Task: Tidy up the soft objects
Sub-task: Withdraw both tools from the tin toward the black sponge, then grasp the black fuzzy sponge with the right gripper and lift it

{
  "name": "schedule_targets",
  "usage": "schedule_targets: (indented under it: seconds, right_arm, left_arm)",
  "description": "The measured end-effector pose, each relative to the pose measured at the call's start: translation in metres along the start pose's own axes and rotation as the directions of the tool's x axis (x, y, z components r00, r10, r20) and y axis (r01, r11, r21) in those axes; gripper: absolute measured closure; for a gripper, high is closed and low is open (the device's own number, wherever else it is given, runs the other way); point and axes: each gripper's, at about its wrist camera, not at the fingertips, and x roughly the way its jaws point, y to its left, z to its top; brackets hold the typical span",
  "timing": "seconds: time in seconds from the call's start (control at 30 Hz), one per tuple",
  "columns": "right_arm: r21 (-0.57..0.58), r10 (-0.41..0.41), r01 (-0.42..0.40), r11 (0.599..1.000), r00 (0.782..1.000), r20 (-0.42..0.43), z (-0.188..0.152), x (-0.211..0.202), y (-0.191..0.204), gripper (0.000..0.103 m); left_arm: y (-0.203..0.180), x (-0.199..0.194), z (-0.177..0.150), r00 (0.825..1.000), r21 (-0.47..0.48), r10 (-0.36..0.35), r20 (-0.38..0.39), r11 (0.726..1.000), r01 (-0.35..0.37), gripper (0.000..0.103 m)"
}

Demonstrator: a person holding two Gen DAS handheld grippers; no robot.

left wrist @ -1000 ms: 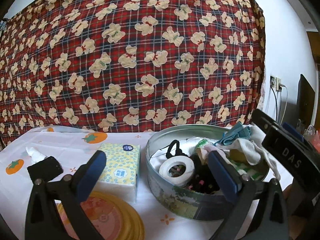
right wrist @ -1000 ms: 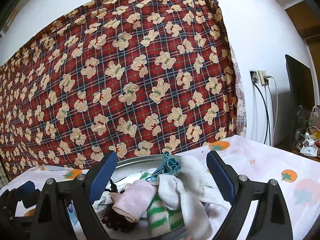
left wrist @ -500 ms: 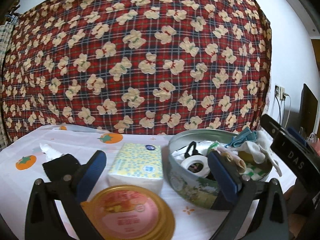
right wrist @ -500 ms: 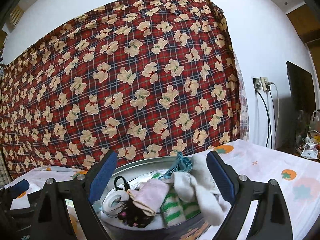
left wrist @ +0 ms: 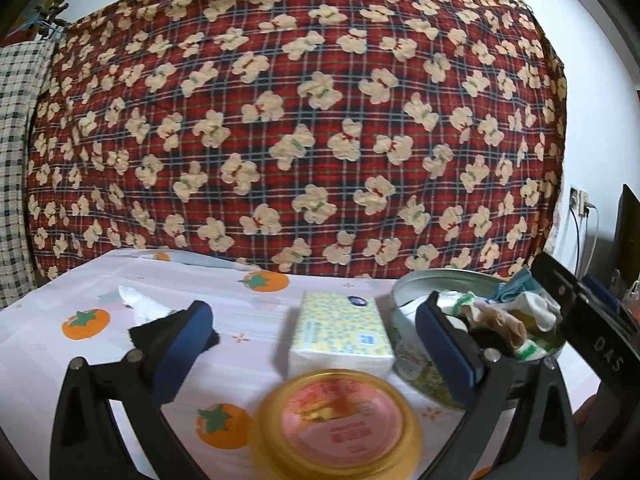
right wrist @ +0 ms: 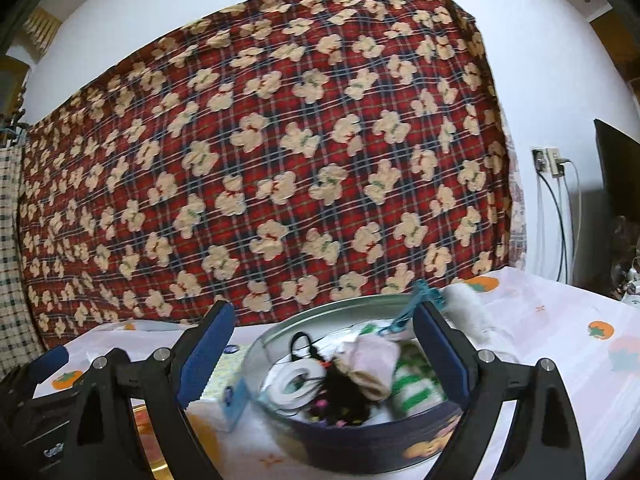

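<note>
Both the left gripper and the right gripper gape wide, holding nothing. The round tin of socks sits at the right gripper's six o'clock, a tissue pack at its nine.

Both views have drawn back from the round tin, and the gold lid now shows whole.

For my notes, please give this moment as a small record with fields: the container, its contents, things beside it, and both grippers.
container: round tin, lid off
contents: tape roll, pink sock, green-striped sock, white cloth over the rim
beside tin: tissue pack, gold lid, black cloth
surface: tablecloth with orange fruit print
left gripper: open, empty
right gripper: open, empty
</note>
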Motion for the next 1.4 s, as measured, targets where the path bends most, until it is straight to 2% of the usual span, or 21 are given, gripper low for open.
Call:
schedule_targets:
  seconds: [0.43,0.97,1.2,1.4]
  right_arm:
    - [-0.013,0.107,-0.108,0.994,0.994,-0.026,-0.011,-0.004,0.056,0.011]
    - [-0.042,0.215,-0.219,0.975,0.973,-0.082,-0.026,0.003,0.136,0.011]
    - [-0.059,0.241,-0.248,0.967,0.964,-0.112,-0.034,0.011,0.167,0.011]
    - [-0.065,0.241,-0.255,0.965,0.955,-0.170,-0.040,0.026,0.187,0.011]
  left_arm:
    - [0.050,-0.006,0.004,0.996,-0.015,0.085,0.021,0.996,-0.085,0.000]
    - [0.122,-0.004,0.009,0.982,-0.049,0.190,0.011,0.981,-0.189,0.000]
    - [0.159,0.000,0.012,0.964,-0.043,0.265,0.004,0.963,-0.264,0.000]
    - [0.195,0.013,0.015,0.927,-0.036,0.374,-0.021,0.927,-0.374,0.000]
